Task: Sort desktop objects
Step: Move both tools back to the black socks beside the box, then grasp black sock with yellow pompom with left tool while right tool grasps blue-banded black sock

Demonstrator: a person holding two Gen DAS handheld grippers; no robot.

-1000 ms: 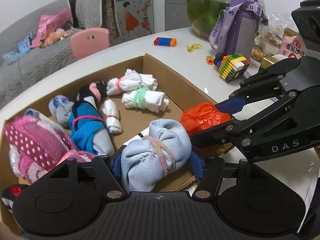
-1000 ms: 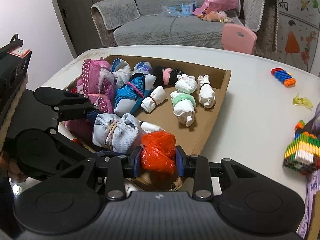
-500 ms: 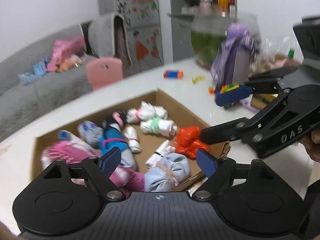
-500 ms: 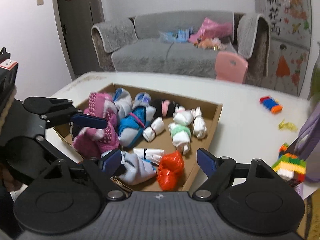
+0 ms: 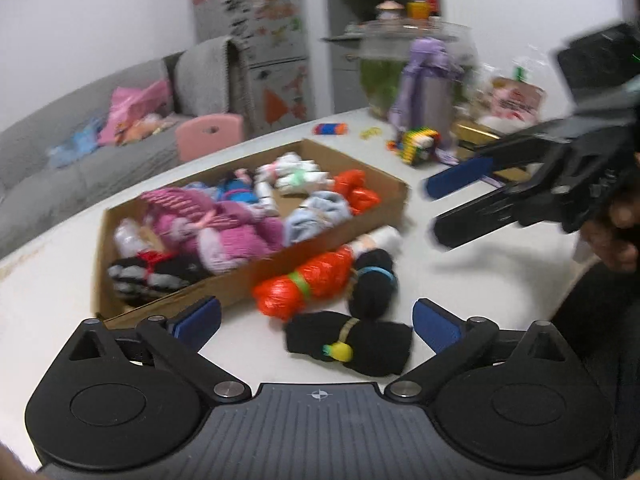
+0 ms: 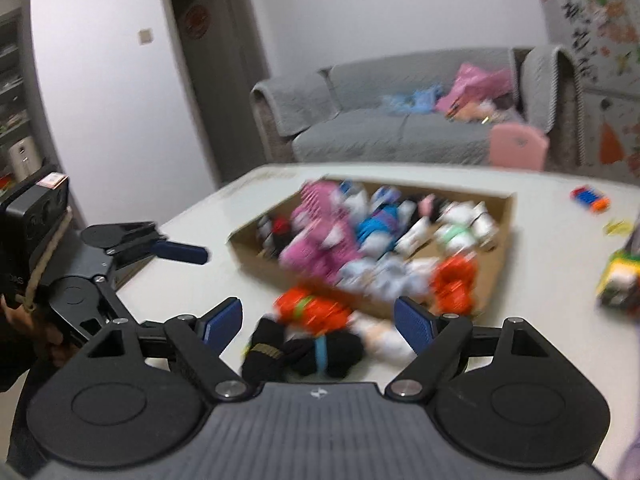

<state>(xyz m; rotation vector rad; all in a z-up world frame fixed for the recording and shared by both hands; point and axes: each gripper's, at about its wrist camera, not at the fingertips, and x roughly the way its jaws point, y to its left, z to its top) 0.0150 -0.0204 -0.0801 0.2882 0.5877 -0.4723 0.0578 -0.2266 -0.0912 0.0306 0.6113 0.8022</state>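
Two grippers were in view, both let go w/ nothing between the pads. The left gripper (image 5: 316, 318), at the bottom of the left wrist view, had its jaws spread wide; they had just been opening. The right gripper (image 6: 319, 322), bottom centre of the right wrist view, also stood apart and gripped nothing; its jaws had opened within the last sec. Each showed in the other's view too: the right one entered from the right edge of the left wrist view, held in a hand (image 5: 614, 236); the left one sat at the left edge of the right wrist view.

The cardboard box (image 5: 360, 220) lay mid-frame on the white table (image 5: 500, 292), packed w/ rolled socks & cloth bundles. A light blue bundle (image 5: 316, 216) and an orange plastic bundle (image 5: 358, 192) lay inside at the box's right end, touching each other.

Outside the box, against its near wall: an orange bundle w/ green band (image 5: 306, 284), a black sock roll w/ blue band (image 5: 374, 280) just right of it, and a black sock bundle w/ yellow tag (image 5: 352, 346) lower centre, between the left fingers but untouched. A whitish roll (image 5: 380, 238) lay by the box wall.

Upper right: a purple bottle (image 5: 430, 92) & a multicolour block toy (image 5: 418, 146). Frames blurred; finer detail unclear.
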